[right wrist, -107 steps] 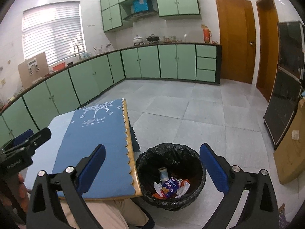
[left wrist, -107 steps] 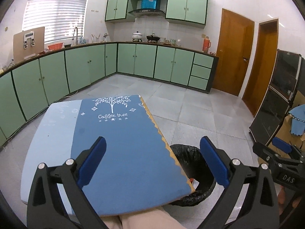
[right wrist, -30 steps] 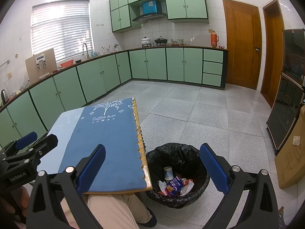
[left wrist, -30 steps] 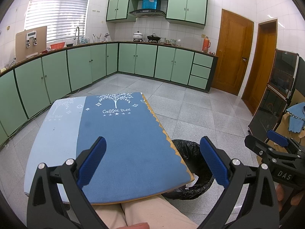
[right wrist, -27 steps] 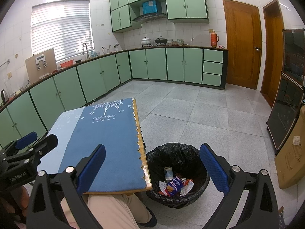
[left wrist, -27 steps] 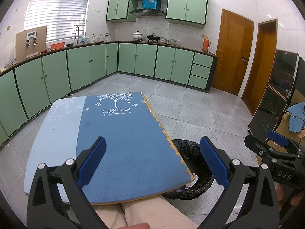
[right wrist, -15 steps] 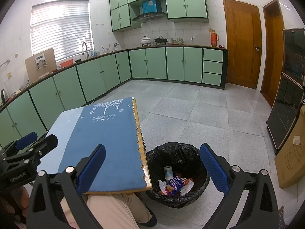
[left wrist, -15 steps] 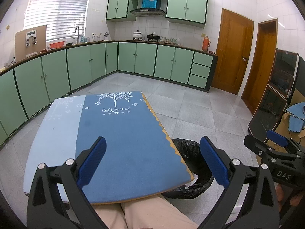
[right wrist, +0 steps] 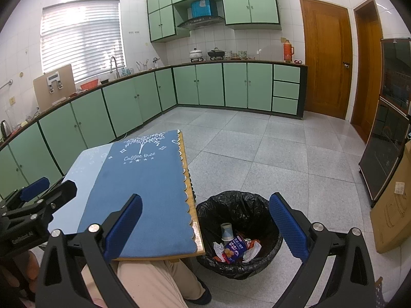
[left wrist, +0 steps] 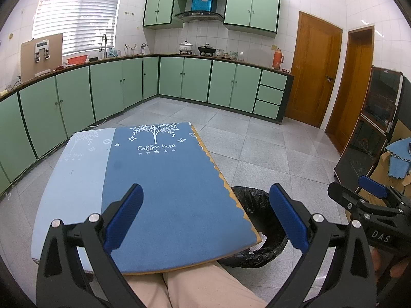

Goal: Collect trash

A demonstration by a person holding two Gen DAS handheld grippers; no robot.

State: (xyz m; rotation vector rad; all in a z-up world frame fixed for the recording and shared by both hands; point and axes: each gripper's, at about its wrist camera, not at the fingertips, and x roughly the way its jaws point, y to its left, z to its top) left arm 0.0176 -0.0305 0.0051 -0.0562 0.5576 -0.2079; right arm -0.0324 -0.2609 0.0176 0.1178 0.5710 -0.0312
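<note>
The low table (left wrist: 77,179), covered by a light blue cloth and a darker blue mat (left wrist: 167,179) printed with a white tree, stands on the grey tiled floor with the person's beige-trousered legs (left wrist: 192,287) under its near edge. Just beside the table's near right corner sits the bin (right wrist: 239,205), lined with a black bag. In the bin lie the trash pieces: a paper cup (right wrist: 226,231), a blue snack wrapper (right wrist: 235,246) and crumpled white paper (right wrist: 218,247).

The left gripper (left wrist: 205,218) is held level above the table's near edge, fingers wide apart with nothing between them. The right gripper (right wrist: 205,220) hangs over the table's near right corner and the bin, likewise spread wide and empty. Each gripper shows at the side of the other's view.

Compared with 3.6 seconds ago, both grippers sit higher and tip less steeply down; over the last second the views have hardly changed.
</note>
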